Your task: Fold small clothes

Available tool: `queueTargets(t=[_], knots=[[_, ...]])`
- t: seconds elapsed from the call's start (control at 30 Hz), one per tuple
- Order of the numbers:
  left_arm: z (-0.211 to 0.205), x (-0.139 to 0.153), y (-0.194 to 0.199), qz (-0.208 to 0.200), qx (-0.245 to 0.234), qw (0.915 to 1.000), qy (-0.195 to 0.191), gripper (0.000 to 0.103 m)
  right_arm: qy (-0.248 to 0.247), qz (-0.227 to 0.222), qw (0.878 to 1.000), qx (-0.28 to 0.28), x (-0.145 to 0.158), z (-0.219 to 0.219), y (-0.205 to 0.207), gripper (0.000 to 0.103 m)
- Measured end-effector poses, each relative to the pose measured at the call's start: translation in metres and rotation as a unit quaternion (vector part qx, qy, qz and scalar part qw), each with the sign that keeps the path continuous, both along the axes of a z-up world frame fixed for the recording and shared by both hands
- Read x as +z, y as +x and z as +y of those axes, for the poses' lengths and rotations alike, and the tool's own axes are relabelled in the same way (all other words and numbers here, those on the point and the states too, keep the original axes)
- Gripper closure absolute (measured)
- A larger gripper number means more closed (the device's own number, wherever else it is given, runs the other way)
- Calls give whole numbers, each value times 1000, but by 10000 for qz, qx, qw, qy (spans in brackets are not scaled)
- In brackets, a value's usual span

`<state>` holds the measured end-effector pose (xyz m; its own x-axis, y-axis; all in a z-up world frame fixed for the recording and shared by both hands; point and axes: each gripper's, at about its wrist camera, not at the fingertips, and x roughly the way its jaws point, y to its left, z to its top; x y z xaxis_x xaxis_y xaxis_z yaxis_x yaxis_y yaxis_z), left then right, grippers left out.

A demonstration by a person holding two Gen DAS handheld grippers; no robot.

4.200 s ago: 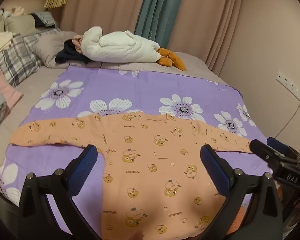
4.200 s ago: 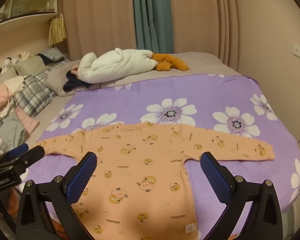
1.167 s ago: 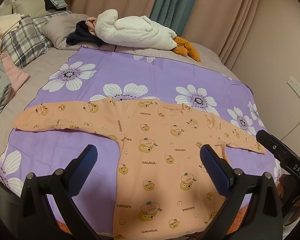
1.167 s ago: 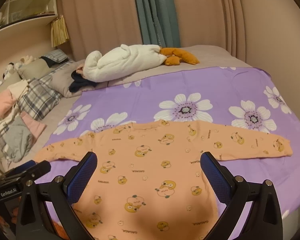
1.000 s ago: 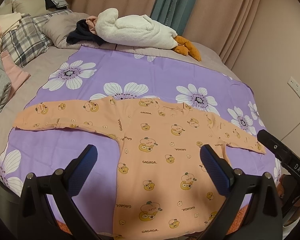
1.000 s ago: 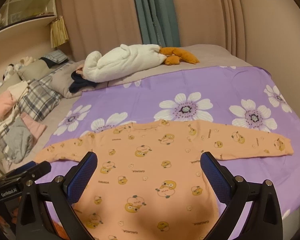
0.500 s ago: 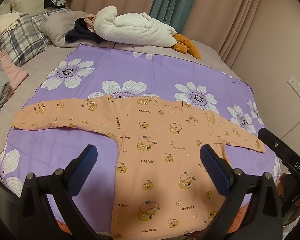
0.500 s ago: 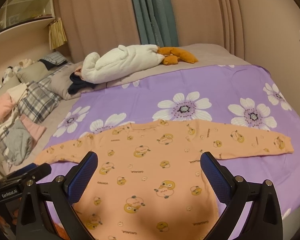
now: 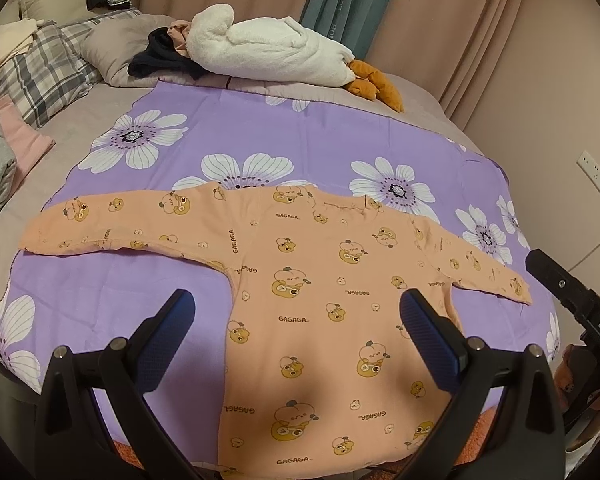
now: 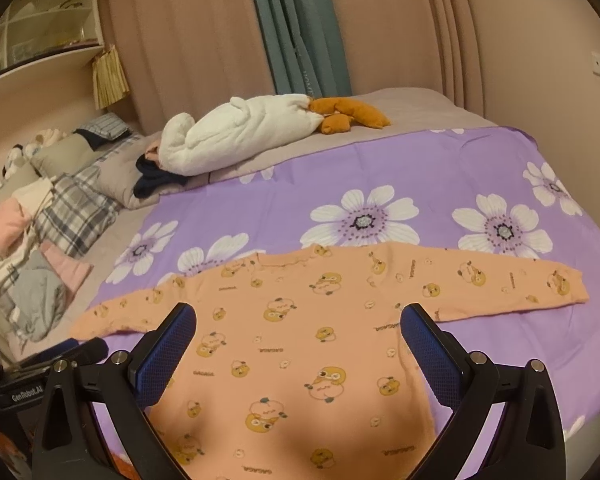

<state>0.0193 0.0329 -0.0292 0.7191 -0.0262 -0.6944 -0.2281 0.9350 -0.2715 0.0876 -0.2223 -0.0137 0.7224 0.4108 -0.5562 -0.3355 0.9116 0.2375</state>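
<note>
An orange shirt [image 9: 312,300] lies flat, sleeves spread, on the purple sheet [image 9: 300,136]. The left gripper [image 9: 296,336] and right gripper [image 10: 296,340] hover wide open, empty. A white plush toy [image 10: 236,136] and pillows [image 9: 44,72] sit well beyond.

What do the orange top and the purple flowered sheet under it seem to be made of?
Orange top: probably soft knit cotton, matte, lying limp with small wrinkles at the seams. Purple flowered sheet: seemingly thin, smooth woven fabric with a printed pattern and faint crease lines.
</note>
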Motion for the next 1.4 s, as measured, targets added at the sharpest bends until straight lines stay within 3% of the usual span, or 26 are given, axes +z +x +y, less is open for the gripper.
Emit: queueTargets(t=[0.3,0.4,0.73,0.83,0.9,0.97,1.17,1.4], knots=[[-2,-4,6,86,-27,10000,-9,1,113,17,9999,-65,-1,-5,5,1],[-2,-6,9,149,-35,9999,-8,1,169,59,9998,-112,-2,-9,9,7],[-4,-25,25,446,-67,9989,-99,2,415,133,9986,-308,-2,-28,30,11],[-5,-39,33,632,-100,9978,-160,7,556,332,9968,-479,-9,-43,47,19],[-8,-49,39,768,-141,9968,-180,10,682,529,9945,-587,-17,-55,60,30],[-11,-59,44,915,-179,9955,-193,15,718,684,9920,-782,-23,-66,71,38],[-18,-91,58,1323,-278,9907,-177,23,880,1098,9794,-1446,-47,-113,99,39],[-23,-125,68,1786,-370,9830,-213,28,1010,1558,9518,-2442,-84,-176,123,39]])
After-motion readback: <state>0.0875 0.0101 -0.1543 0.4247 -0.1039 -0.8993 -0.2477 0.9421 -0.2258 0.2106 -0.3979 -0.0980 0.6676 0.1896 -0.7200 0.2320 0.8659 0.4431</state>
